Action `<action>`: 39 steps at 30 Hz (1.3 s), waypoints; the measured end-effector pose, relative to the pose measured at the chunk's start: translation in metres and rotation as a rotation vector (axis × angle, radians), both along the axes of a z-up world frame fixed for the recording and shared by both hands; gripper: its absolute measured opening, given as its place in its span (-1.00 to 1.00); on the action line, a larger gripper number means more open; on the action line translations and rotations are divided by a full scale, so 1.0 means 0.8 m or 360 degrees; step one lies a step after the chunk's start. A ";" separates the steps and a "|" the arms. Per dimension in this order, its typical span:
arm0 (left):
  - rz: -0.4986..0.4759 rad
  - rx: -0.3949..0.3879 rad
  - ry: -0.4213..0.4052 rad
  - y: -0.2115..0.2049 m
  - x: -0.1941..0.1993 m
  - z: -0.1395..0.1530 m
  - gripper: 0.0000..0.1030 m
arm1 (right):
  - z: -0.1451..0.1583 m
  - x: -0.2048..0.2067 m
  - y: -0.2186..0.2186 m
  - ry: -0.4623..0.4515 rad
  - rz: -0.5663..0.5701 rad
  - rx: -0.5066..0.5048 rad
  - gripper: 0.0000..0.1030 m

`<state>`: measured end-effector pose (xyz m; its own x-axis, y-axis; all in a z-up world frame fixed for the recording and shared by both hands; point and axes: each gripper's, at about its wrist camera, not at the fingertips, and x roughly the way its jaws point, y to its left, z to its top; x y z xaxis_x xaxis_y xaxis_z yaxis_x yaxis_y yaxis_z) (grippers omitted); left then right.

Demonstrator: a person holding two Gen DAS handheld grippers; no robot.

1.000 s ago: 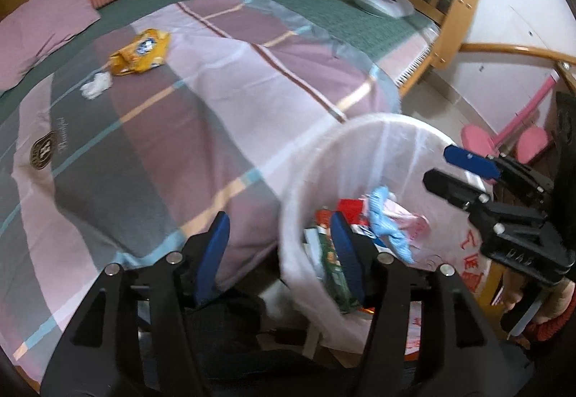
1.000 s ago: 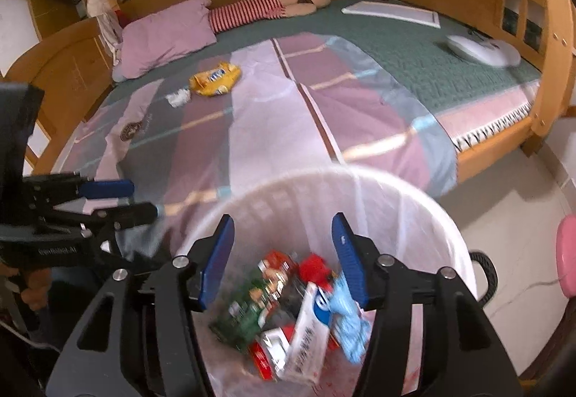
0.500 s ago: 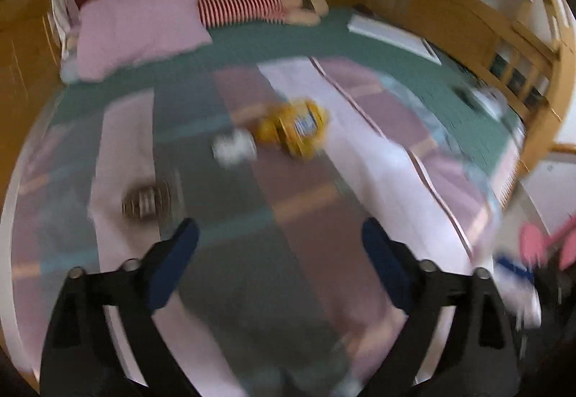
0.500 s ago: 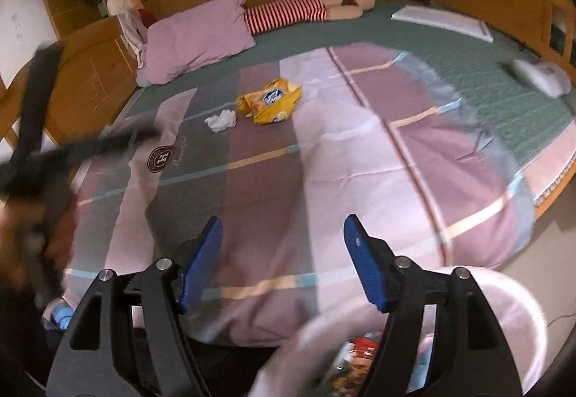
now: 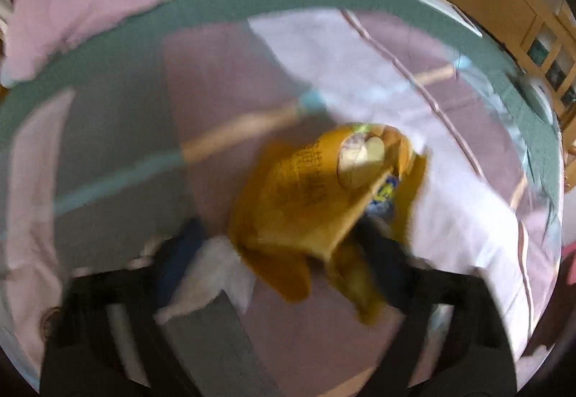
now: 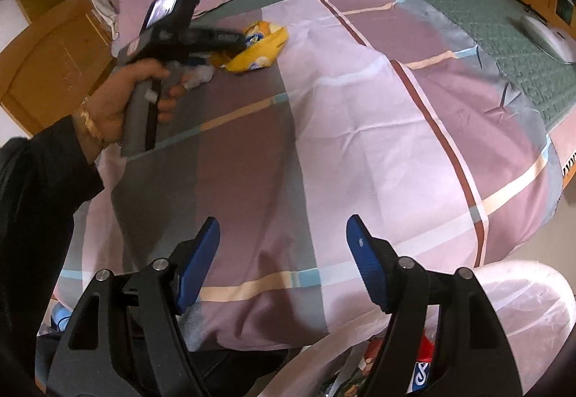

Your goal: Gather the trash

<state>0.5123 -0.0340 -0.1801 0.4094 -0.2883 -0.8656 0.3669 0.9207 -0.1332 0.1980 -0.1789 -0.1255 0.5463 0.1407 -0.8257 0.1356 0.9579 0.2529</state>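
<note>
1. Since a second ago, both tools have left the lined bin [image 6: 518, 292] and swung out over the bed; the left one has come right down to the litter.
2. Left tool [image 5: 277, 253]: its jaws are closing around the yellow snack bag [image 5: 309, 202], which lies between them on the patchwork quilt [image 6: 360, 130]. Blur hides whether the pads touch it yet.
3. A crumpled white tissue [image 5: 212, 274] lies just beside the bag, by the left finger.
4. From the right wrist view, a hand [image 6: 118, 102] grips the left tool's handle, the tip over the bag, far across the quilt.
5. Right tool [image 6: 284, 264] hovers spread and empty above the quilt's near edge.
6. At the lower right, the bin holds wrappers.
</note>
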 end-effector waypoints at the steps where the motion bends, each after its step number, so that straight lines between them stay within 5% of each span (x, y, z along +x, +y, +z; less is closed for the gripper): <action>1: 0.0012 -0.0087 0.0019 0.012 -0.003 -0.001 0.21 | -0.002 0.001 -0.001 0.0001 -0.0004 0.0004 0.39; 5: -0.0051 -0.0085 0.0035 0.036 -0.033 0.001 -0.03 | -0.007 0.004 0.003 0.0012 0.0010 0.0050 0.39; 11: -0.0085 -0.0147 0.0096 0.114 -0.135 0.019 -0.07 | 0.005 0.003 0.016 -0.0039 0.0058 0.0050 0.39; 15: -0.0028 -0.0123 0.0130 0.172 -0.207 0.034 -0.05 | 0.012 0.012 0.042 -0.0076 0.0170 0.0060 0.39; 18: 0.0032 0.0025 0.0120 0.204 -0.258 0.036 0.02 | 0.018 0.023 0.073 -0.0108 0.0261 0.0120 0.39; 21: 0.0060 0.0047 0.0097 0.226 -0.281 0.041 0.21 | 0.027 0.030 0.101 -0.0151 0.0342 0.0140 0.39; 25: 0.0259 0.0004 0.0047 0.272 -0.291 0.051 0.58 | 0.029 0.042 0.127 -0.0140 0.0401 0.0114 0.39; 33: 0.0562 -0.0221 -0.0030 0.356 -0.284 0.085 0.72 | 0.023 0.068 0.183 -0.0097 0.0506 0.0181 0.39; 39: 0.0753 -0.0317 -0.0084 0.389 -0.284 0.095 0.72 | 0.018 0.085 0.258 -0.0075 0.0780 0.0133 0.39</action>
<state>0.2853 0.2770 -0.1045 0.5765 -0.2182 -0.7874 -0.0726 0.9462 -0.3154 0.2660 0.0276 -0.1111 0.4355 0.4549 -0.7768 -0.3388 0.8823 0.3267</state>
